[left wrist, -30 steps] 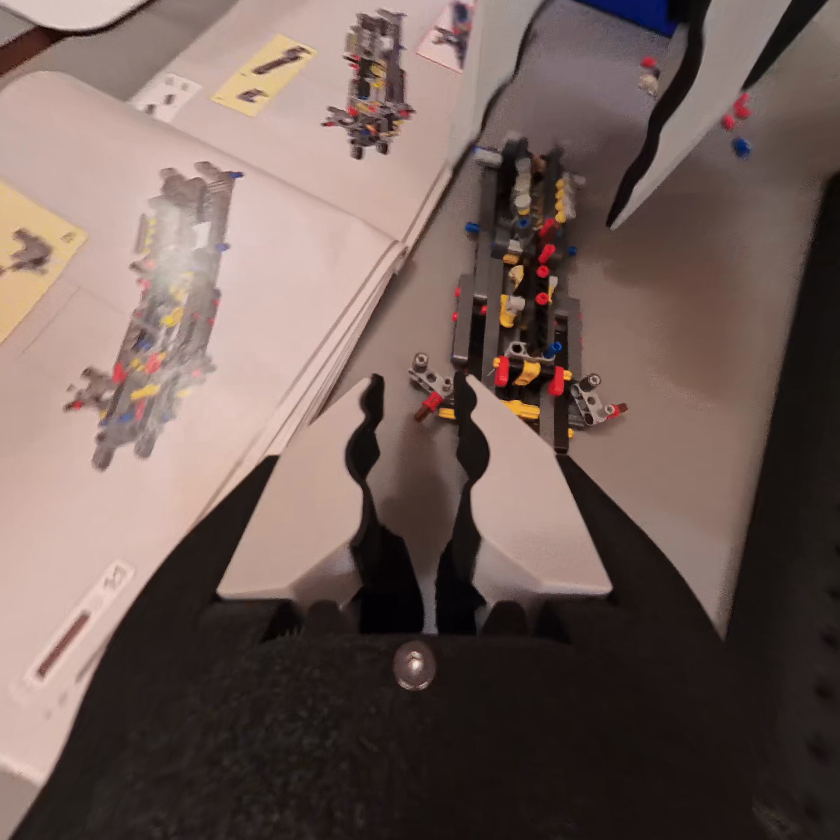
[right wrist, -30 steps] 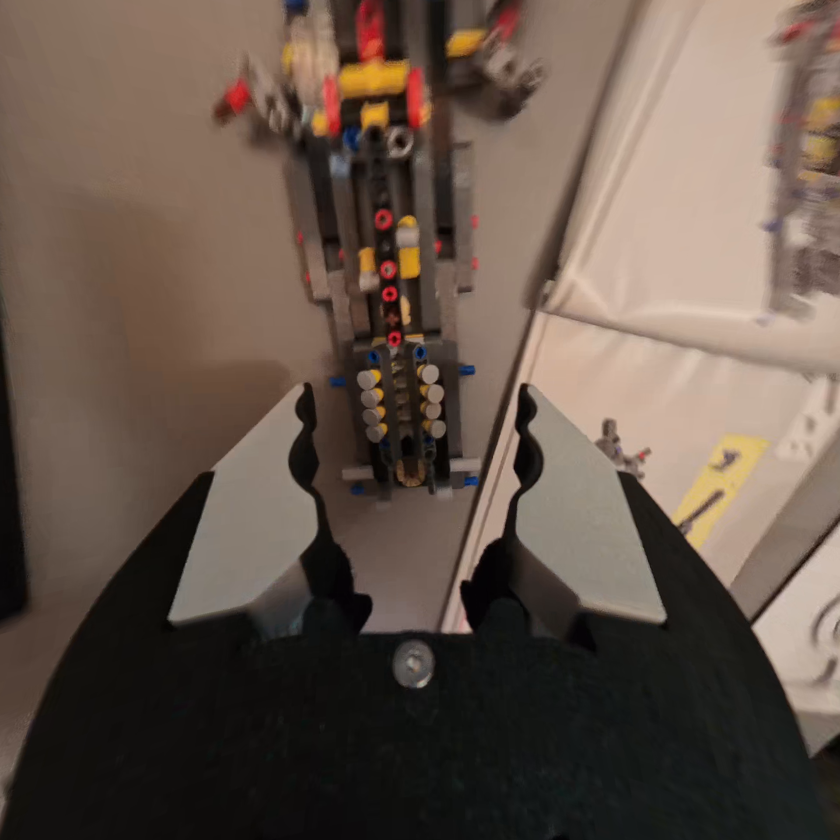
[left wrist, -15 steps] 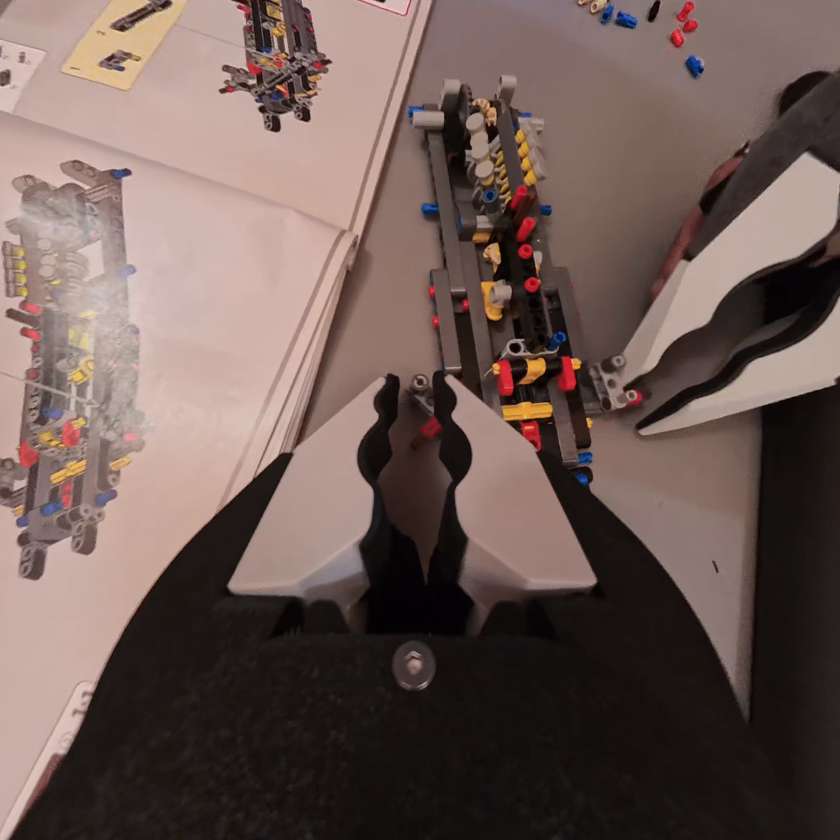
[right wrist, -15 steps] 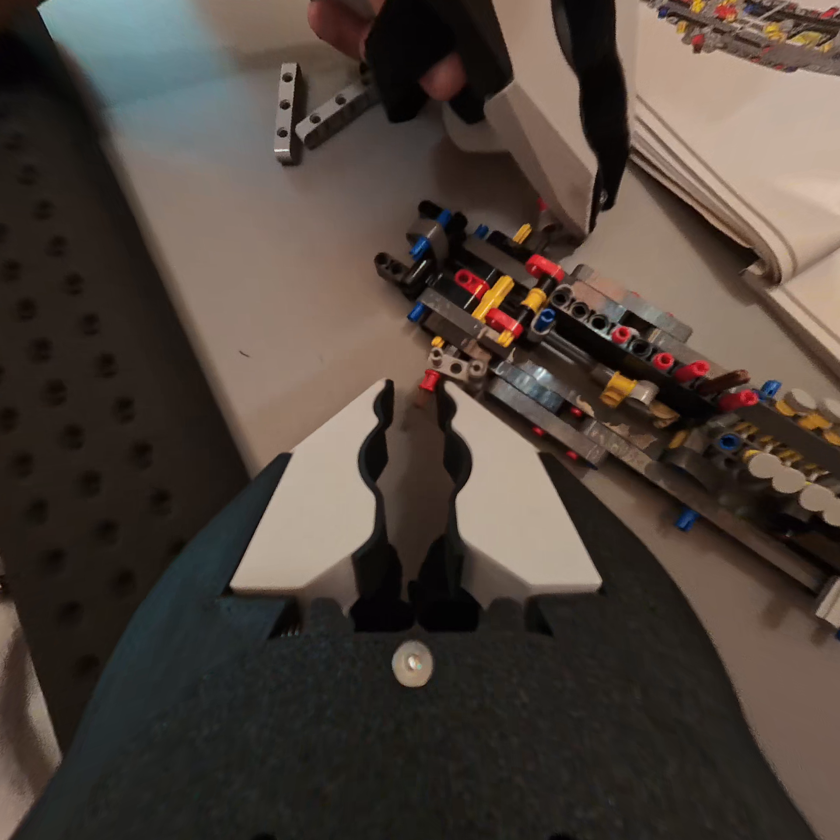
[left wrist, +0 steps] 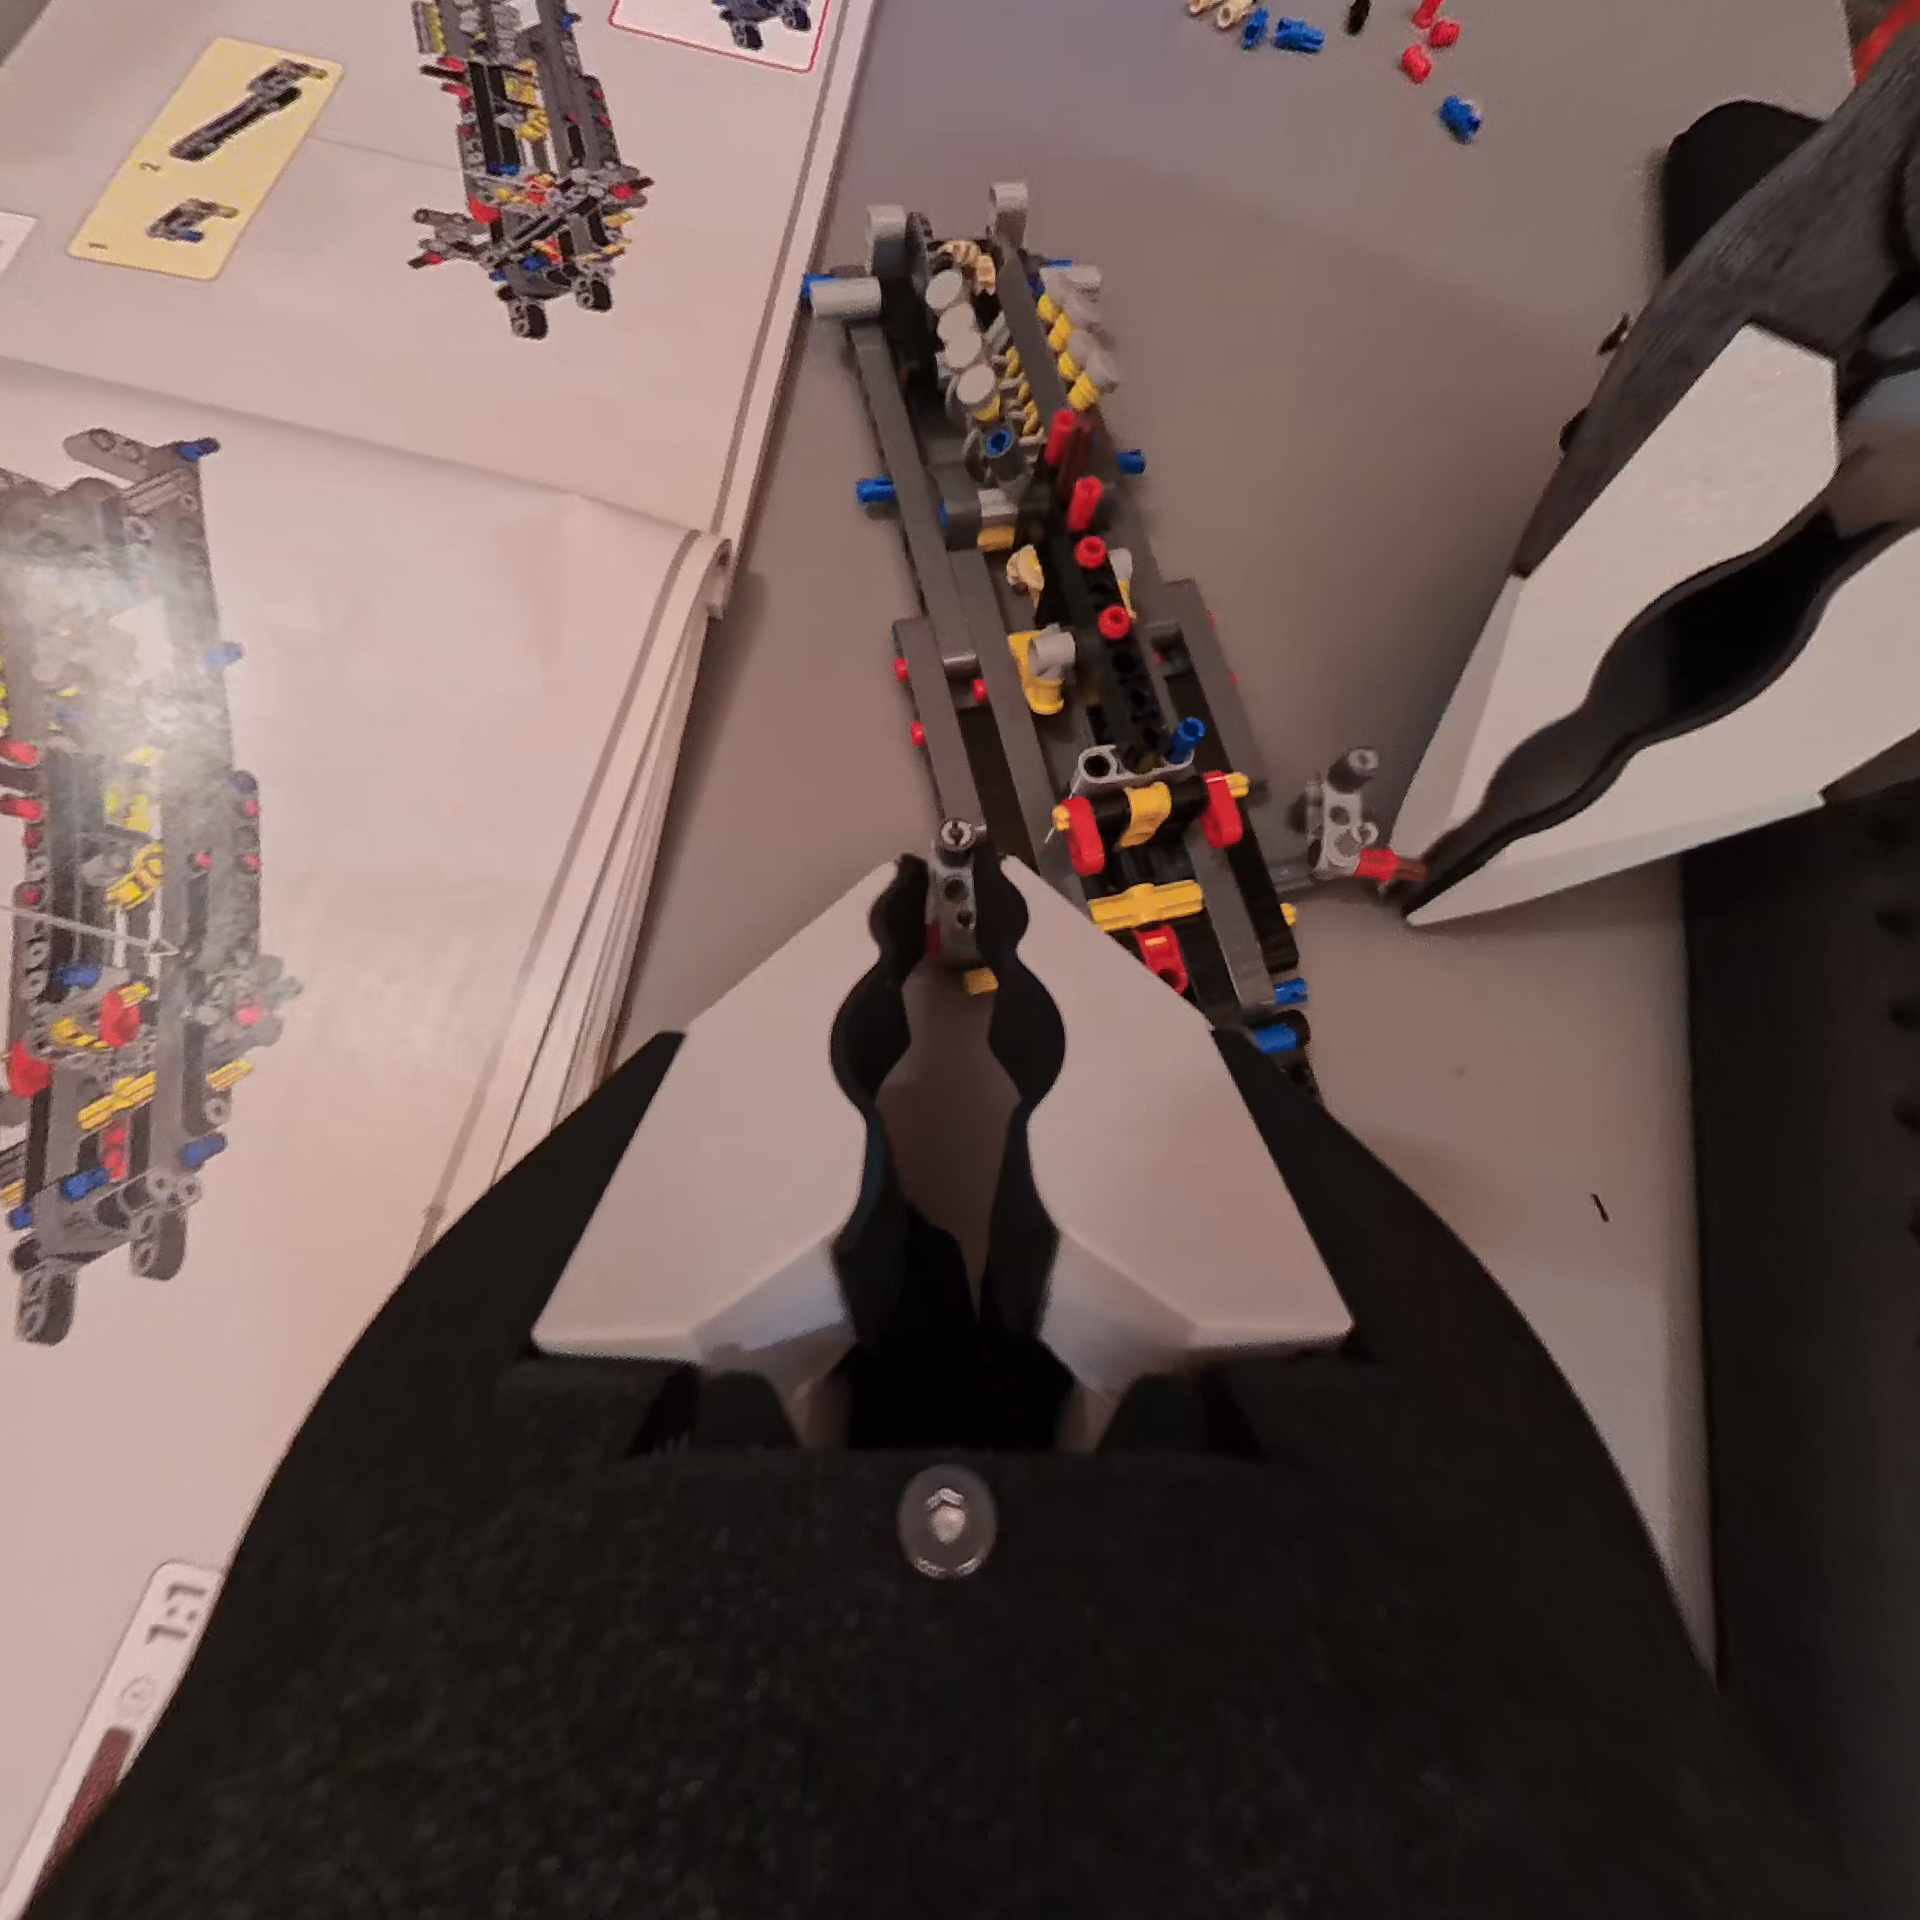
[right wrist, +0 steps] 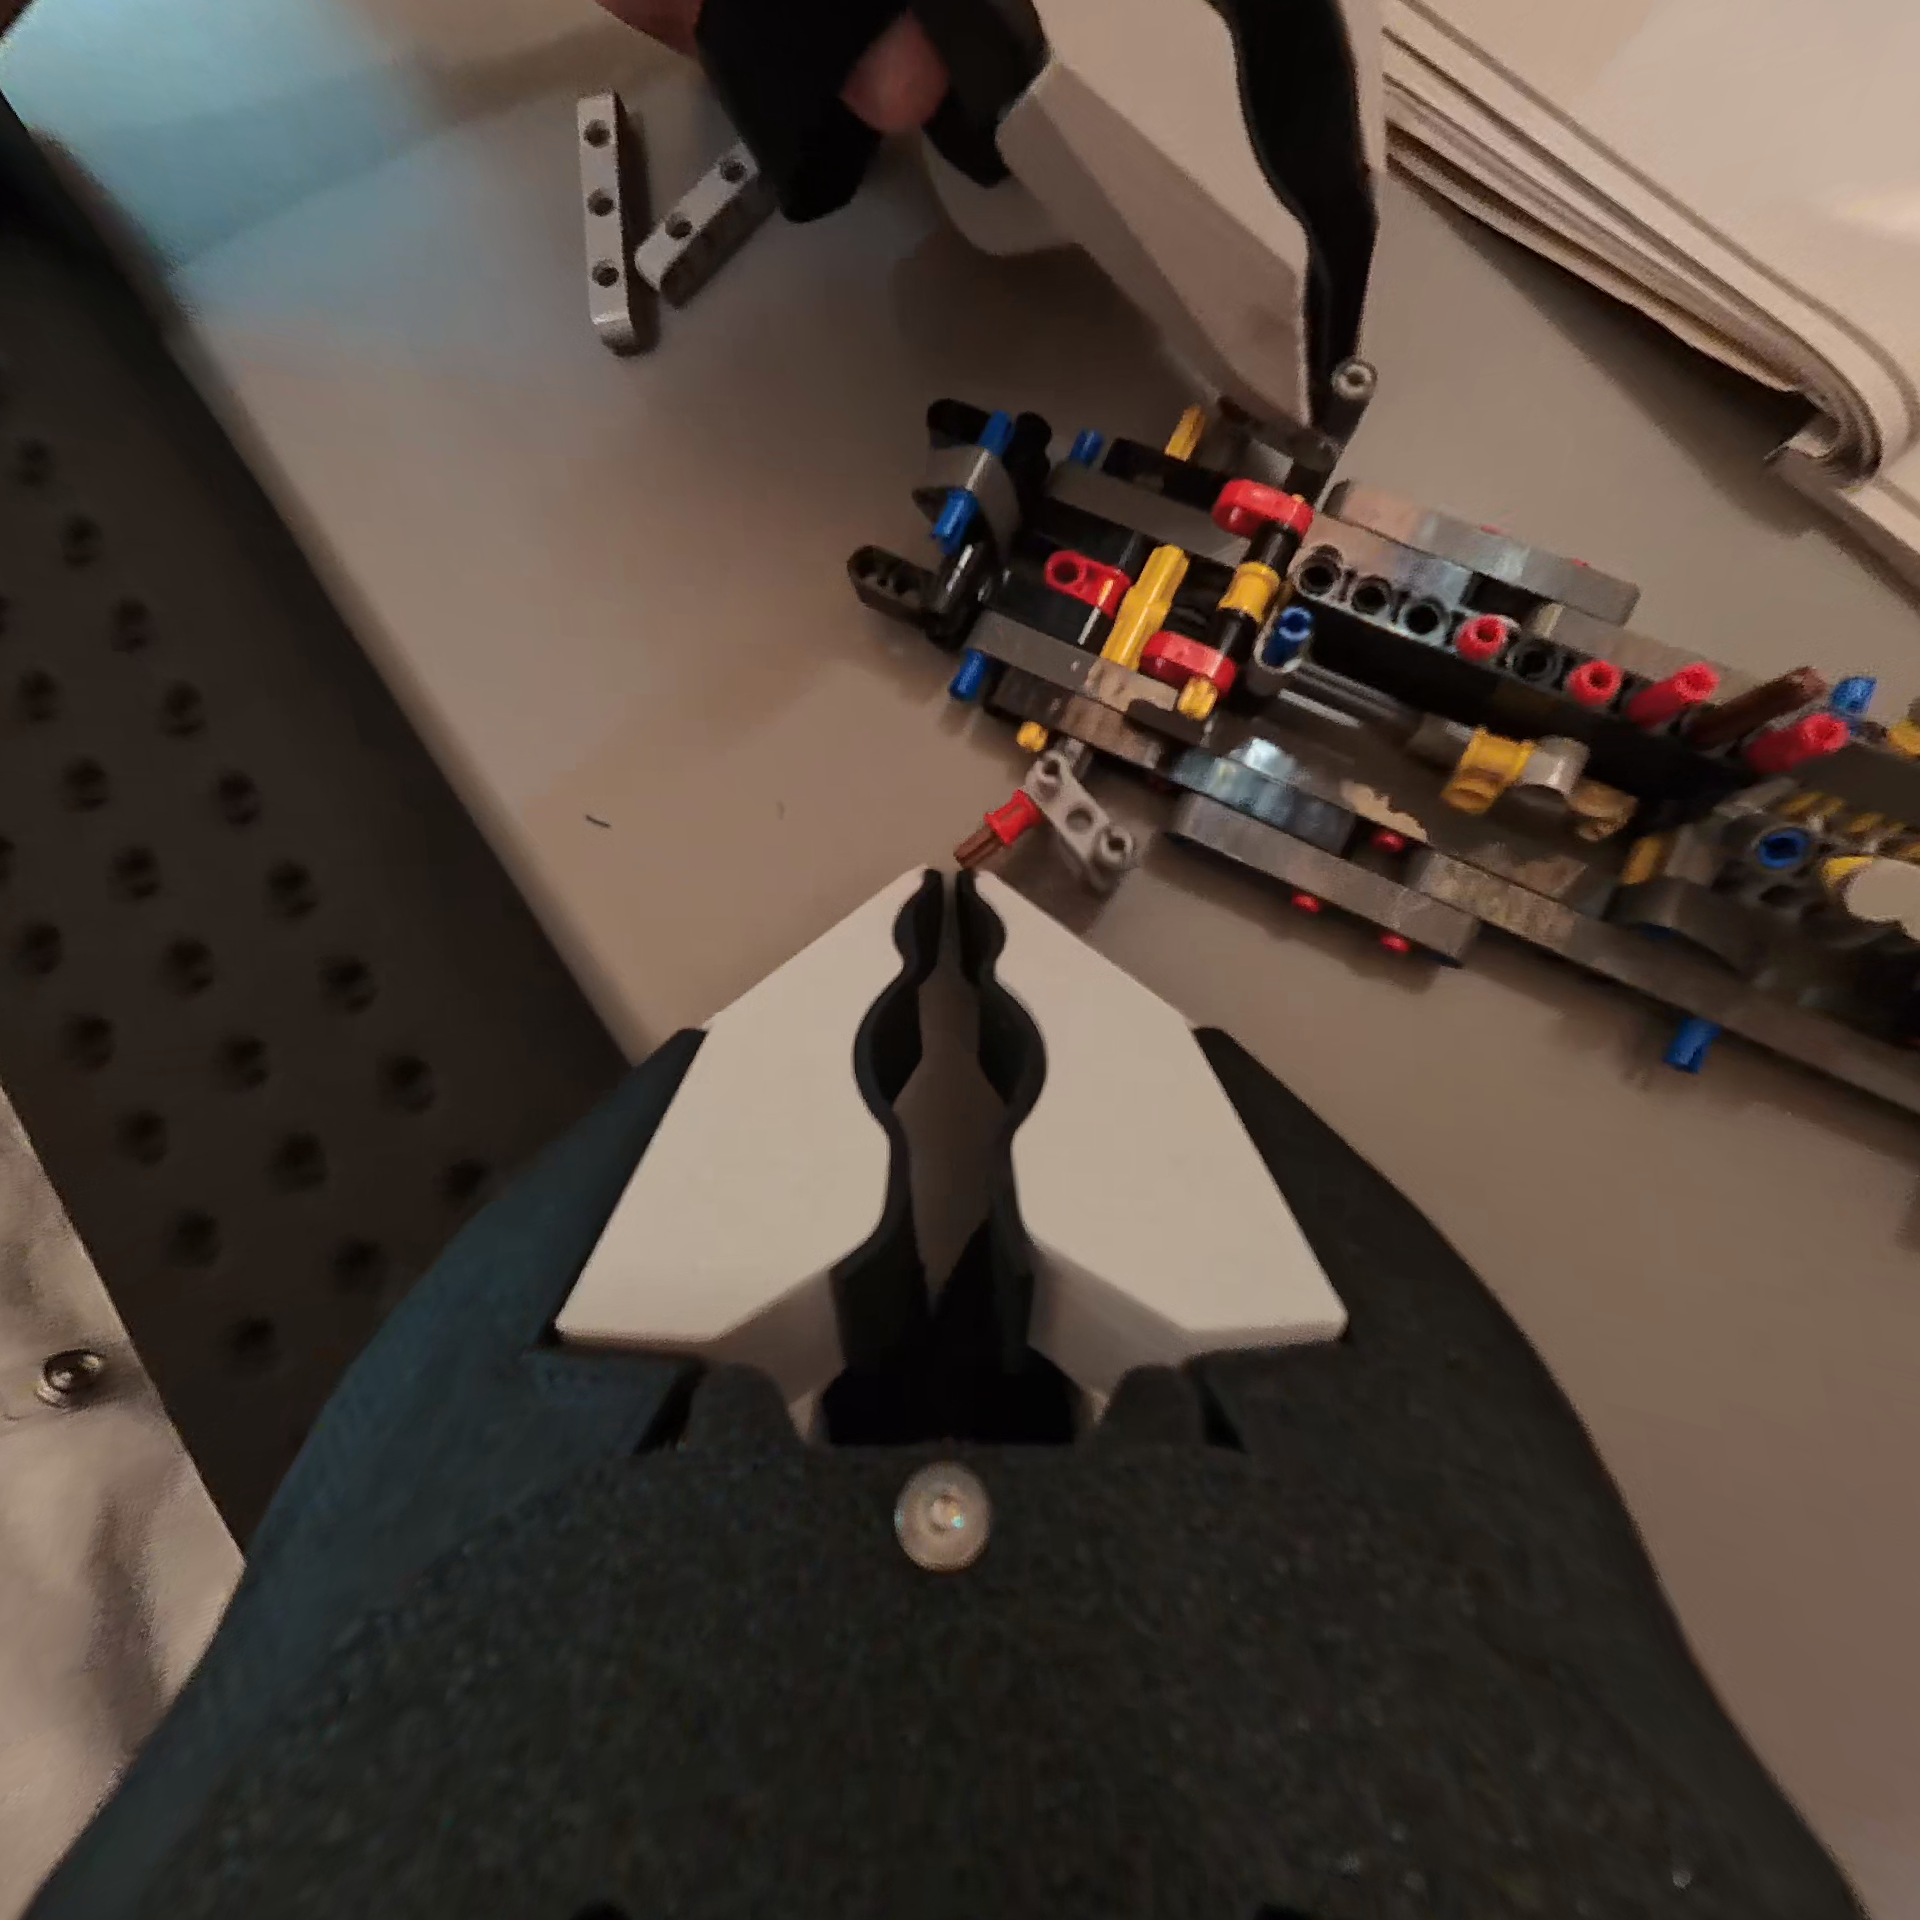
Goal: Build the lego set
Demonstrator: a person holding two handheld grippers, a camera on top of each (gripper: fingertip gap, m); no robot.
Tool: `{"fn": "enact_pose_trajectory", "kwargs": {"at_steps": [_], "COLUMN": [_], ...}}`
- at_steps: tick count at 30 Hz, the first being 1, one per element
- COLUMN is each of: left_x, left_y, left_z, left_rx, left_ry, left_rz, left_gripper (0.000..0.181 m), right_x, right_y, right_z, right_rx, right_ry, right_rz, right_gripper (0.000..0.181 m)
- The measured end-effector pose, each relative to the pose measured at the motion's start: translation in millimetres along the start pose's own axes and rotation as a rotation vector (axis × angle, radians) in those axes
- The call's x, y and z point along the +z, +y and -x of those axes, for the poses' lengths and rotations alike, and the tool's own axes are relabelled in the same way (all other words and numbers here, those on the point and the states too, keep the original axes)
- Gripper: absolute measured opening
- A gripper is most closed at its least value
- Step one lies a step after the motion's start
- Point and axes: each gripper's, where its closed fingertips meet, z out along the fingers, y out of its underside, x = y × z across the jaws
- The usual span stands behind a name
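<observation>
A long grey, black, yellow and red lego chassis [left wrist: 1049, 582] lies on the grey table and also shows in the right wrist view [right wrist: 1351, 623]. My left gripper [left wrist: 951, 883] is shut on a small grey connector [left wrist: 956, 904] at the chassis's near left corner. The right wrist view shows it farther off [right wrist: 1335, 384]. My right gripper [right wrist: 948, 883] is shut, its pads together. The brown axle tip [right wrist: 982, 850] of the other grey connector [right wrist: 1081, 826] lies just past its fingertips, not between them. The left wrist view shows that gripper [left wrist: 1418, 904] at the near right corner.
An open instruction booklet [left wrist: 364, 623] lies left of the chassis. Small loose red and blue pins [left wrist: 1434, 52] lie at the far side. Two grey beams [right wrist: 644, 229] lie near a gloved hand [right wrist: 862, 94]. A black perforated mat [right wrist: 156, 727] borders the table. The tips of one gripper are about 10 cm away from the tips of the other.
Both grippers came to the near end of the chassis and closed. The left closed on the grey corner connector. The right went from wide open to shut beside the brown axle.
</observation>
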Motion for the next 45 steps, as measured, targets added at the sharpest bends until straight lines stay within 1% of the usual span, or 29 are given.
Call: {"fn": "enact_pose_trajectory", "kwargs": {"at_steps": [2, 4, 8, 13, 15, 17, 19, 23, 28, 30, 32, 33, 34, 36, 37, 38, 39, 40, 42, 43, 44, 45], "left_x": [-4, -6, -11, -9, -7, -7, -7, -7, -7, -8, -8, -9, -11, -20, -27, -34, -41, -49, -66, -76, -85, -94], "left_y": [0, 0, 0, 0, 1, 1, 2, 4, 6, 7, 7, 6, 5, 1, -3, -9, -15, -19, -19, -20, -24, -27], "left_z": [2, 5, 10, 9, 8, 7, 7, 7, 6, 4, 2, 1, 1, 3, 5, 7, 8, 12, 22, 29, 34, 36], "left_rx": [-0.01, -0.012, -0.015, -0.015, -0.009, -0.001, -0.006, -0.103, -0.226, -0.266, -0.304, -0.308, -0.312, -0.31, -0.304, -0.294, -0.283, -0.283, -0.286, -0.284, -0.282, -0.283], "left_ry": [-0.012, -0.037, -0.068, -0.069, -0.071, -0.066, -0.078, -0.112, -0.202, -0.229, -0.247, -0.26, -0.282, -0.332, -0.358, -0.378, -0.388, -0.403, -0.45, -0.486, -0.514, -0.526], "left_rz": [-0.006, -0.011, -0.017, -0.013, -0.009, -0.005, 0.004, 0.022, 0.027, 0.02, 0.008, -0.005, -0.019, -0.055, -0.097, -0.159, -0.24, -0.319, -0.393, -0.429, -0.481, -0.537], "left_gripper": [0.009, 0.011, 0.012, 0.011, 0.01, 0.005, 0.004, 0.004, 0.003, 0.004, 0.004, 0.004, 0.009, 0.022, 0.025, 0.025, 0.026, 0.026, 0.028, 0.029, 0.029, 0.029], "right_x": [-3, -4, -4, -5, -6, -8, -11, -21, -42, -52, -61, -65, -67, -73, -76, -79, -86, -93, -102, -106, -109, -110], "right_y": [2, 3, 2, 1, 0, 0, -1, -2, -4, -8, -14, -14, -14, -13, -11, -11, -15, -17, -14, -11, -9, -7], "right_z": [-5, -6, -5, -6, -7, -10, -13, -26, -54, -62, -72, -79, -86, -103, -110, -117, -120, -123, -134, -141, -147, -150], "right_rx": [-0.007, 0.001, 0.007, 0.015, 0.026, 0.037, 0.057, 0.079, 0.083, 0.079, 0.078, 0.084, 0.085, 0.067, 0.052, 0.041, 0.024, 0.031, 0.065, 0.081, 0.109, 0.141], "right_ry": [0.034, 0.041, 0.037, 0.031, 0.024, 0.019, 0.01, 0.022, 0.077, 0.08, 0.077, 0.079, 0.086, 0.143, 0.182, 0.218, 0.241, 0.262, 0.318, 0.35, 0.364, 0.351], "right_rz": [0.0, -0.011, -0.018, -0.033, -0.04, -0.052, -0.067, -0.098, -0.146, -0.189, -0.265, -0.299, -0.328, -0.399, -0.437, -0.483, -0.544, -0.59, -0.612, -0.622, -0.634, -0.639], "right_gripper": [0.009, 0.013, 0.013, 0.013, 0.013, 0.013, 0.013, 0.013, 0.014, 0.015, 0.016, 0.017, 0.02, 0.024, 0.024, 0.025, 0.032, 0.034, 0.035, 0.04, 0.044, 0.043]}}
